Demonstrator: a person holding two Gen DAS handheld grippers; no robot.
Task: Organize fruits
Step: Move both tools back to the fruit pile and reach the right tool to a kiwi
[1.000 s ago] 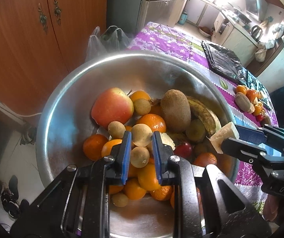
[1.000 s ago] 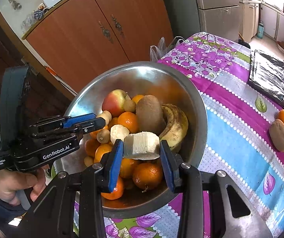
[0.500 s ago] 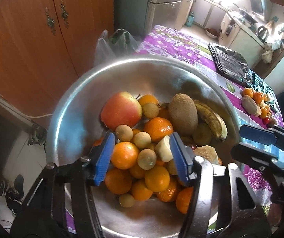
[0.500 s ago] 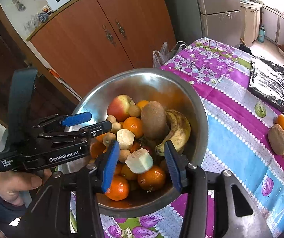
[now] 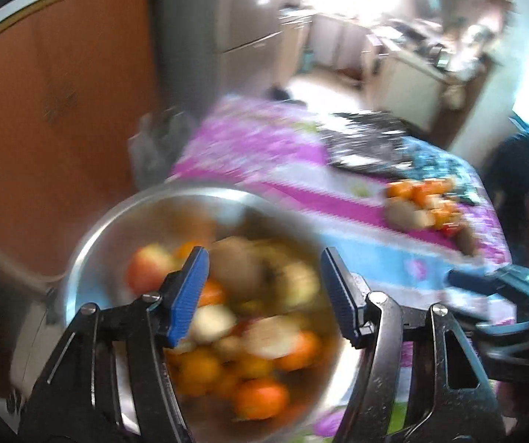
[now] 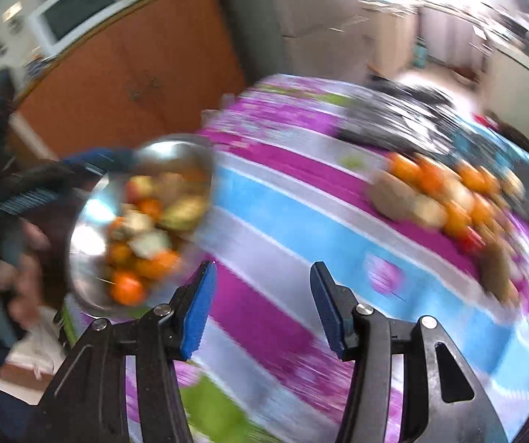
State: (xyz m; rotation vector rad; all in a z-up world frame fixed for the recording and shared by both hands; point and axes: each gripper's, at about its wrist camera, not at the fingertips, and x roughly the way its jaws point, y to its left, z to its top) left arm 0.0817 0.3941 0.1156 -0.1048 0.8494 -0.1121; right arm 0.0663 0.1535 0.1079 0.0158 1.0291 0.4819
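Both empty, left gripper (image 5: pixel 264 291) over bowl (image 5: pixel 91 243), fruits (image 5: pixel 249 332)

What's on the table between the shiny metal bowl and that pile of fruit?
Nothing: the right wrist view shows only bare striped tablecloth between steel bowl and loose fruit pile.

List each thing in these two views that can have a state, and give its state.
left gripper: open, empty, over the bowl.
right gripper: open, empty, over the tablecloth.
steel bowl: upright, holding fruit.
fruit pile: loose on the tablecloth, outside the bowl.
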